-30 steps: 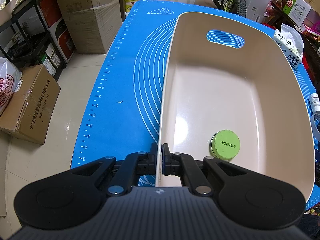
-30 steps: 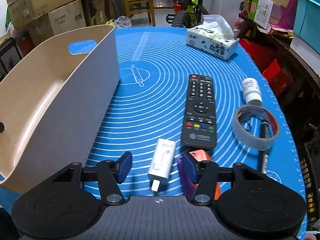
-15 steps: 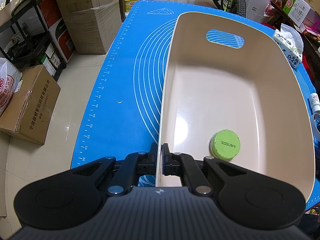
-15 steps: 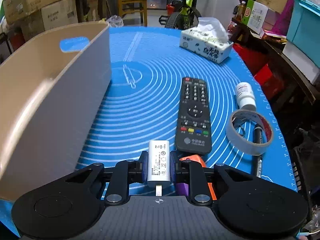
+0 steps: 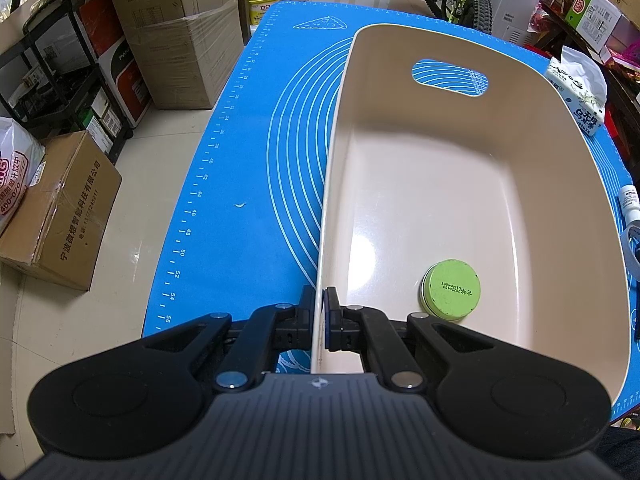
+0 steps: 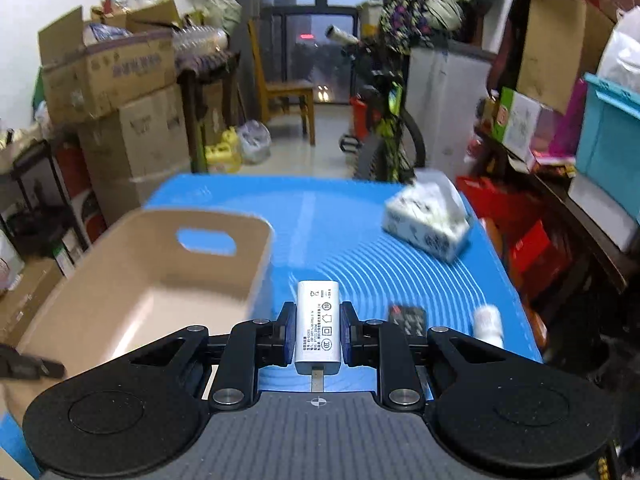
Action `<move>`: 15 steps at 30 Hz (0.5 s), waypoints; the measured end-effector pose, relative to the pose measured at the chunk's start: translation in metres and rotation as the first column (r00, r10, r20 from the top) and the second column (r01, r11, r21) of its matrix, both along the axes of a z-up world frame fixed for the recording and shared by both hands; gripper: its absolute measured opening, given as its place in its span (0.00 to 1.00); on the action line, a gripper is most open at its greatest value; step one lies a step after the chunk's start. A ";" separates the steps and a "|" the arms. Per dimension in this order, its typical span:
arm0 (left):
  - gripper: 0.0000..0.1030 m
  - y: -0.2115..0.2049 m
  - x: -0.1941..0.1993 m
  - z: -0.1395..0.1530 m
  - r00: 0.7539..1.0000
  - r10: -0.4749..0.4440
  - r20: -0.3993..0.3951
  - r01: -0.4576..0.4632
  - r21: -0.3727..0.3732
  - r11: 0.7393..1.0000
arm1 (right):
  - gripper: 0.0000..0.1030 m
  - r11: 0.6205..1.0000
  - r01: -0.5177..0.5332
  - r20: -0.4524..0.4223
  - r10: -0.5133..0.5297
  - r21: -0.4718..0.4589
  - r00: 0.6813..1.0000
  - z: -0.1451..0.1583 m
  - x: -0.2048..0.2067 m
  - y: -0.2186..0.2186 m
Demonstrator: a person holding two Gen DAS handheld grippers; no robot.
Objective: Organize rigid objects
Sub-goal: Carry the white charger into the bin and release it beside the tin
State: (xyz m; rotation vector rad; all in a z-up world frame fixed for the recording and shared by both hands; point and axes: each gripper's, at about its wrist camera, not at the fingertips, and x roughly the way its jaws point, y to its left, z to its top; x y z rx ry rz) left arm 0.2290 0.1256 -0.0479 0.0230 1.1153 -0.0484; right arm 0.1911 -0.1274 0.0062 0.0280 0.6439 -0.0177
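Jaws of the left gripper [image 5: 319, 322] pinch the beige plastic bin's [image 5: 568, 184] rim; a round green tin [image 5: 451, 289] lies inside. Right gripper [image 6: 319, 336] clamps a white charger [image 6: 319, 326] above the blue-matted table [image 6: 344, 216].

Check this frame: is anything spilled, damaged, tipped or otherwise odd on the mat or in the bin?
Nothing stands out. The beige bin sits upright on the blue mat, the green tin lies flat inside, and the white charger is gripped squarely. The right view is motion-blurred, so small defects could be missed.
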 end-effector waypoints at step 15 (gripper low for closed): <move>0.05 -0.001 0.001 0.001 1.000 -0.005 0.001 0.005 0.005 1.000 | 0.31 0.982 -0.186 -0.110 0.187 0.017 0.976 -0.019 0.051 0.096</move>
